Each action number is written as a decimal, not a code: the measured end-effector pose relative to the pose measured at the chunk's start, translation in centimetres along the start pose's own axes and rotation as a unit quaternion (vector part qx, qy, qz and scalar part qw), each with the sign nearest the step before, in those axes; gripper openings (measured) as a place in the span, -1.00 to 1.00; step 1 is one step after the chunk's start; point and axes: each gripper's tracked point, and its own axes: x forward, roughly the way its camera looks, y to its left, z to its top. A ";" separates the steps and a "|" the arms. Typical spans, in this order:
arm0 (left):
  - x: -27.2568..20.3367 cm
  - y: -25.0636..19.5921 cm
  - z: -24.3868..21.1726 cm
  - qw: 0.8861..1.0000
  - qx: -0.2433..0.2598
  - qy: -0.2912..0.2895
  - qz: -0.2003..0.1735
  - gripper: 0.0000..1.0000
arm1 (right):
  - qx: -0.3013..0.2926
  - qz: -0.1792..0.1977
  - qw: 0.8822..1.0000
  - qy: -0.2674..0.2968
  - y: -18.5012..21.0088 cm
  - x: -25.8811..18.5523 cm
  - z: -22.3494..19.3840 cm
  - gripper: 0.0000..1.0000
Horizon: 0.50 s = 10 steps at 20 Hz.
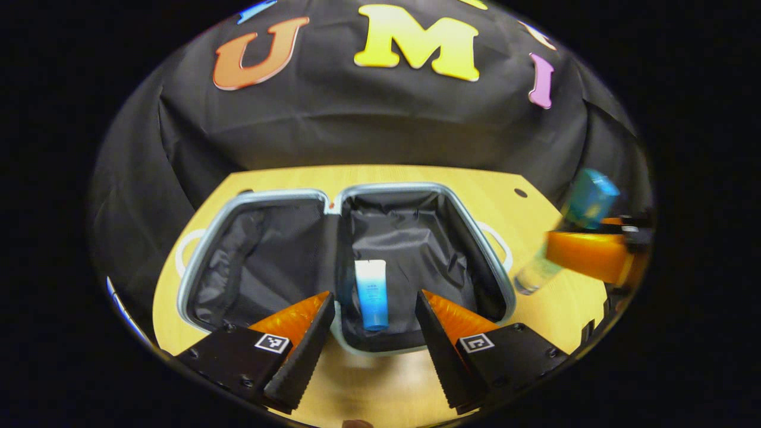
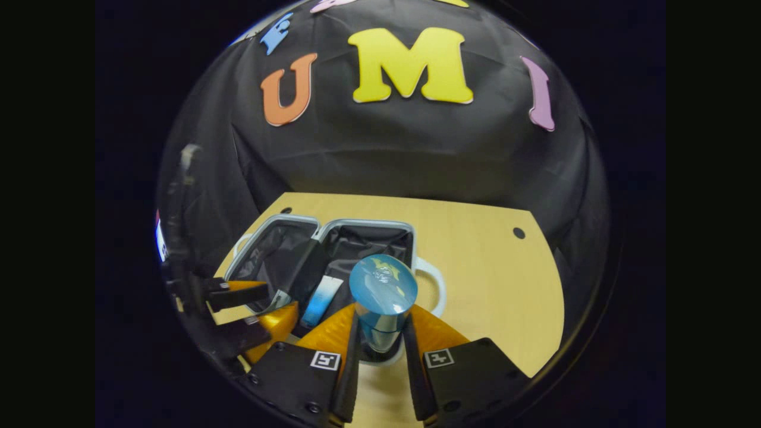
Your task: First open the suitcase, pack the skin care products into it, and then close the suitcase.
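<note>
Packing underway: right gripper (image 2: 380, 333) held the bottle (image 2: 382, 297), left gripper (image 1: 374, 333) spread wide near tube (image 1: 371, 294) in suitcase (image 1: 493, 261); next, probably lower bottle in.

The suitcase (image 1: 347, 261) lies open on the table (image 1: 505, 196), its two halves side by side. A tube (image 1: 371, 294) lies in the right half. A bottle (image 2: 381, 300) is above the suitcase's near edge.

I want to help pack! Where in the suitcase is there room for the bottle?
The open grey-lined suitcase has a bare left half. In the right half, the blue-white tube leaves space either side. The right gripper holds the blue-capped bottle; the left gripper crowds the front rim.
</note>
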 end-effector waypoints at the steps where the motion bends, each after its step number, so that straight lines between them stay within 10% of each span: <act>1: -0.9 0.7 0.1 1.000 0.004 -0.017 0.001 0.76 | -0.001 0.005 1.000 0.010 0.9 1.1 -0.4 -0.36; 10: -7.0 7.1 1.5 0.991 0.019 -0.126 0.042 0.77 | 0.018 -0.011 0.992 0.128 3.6 8.2 -5.4 -0.31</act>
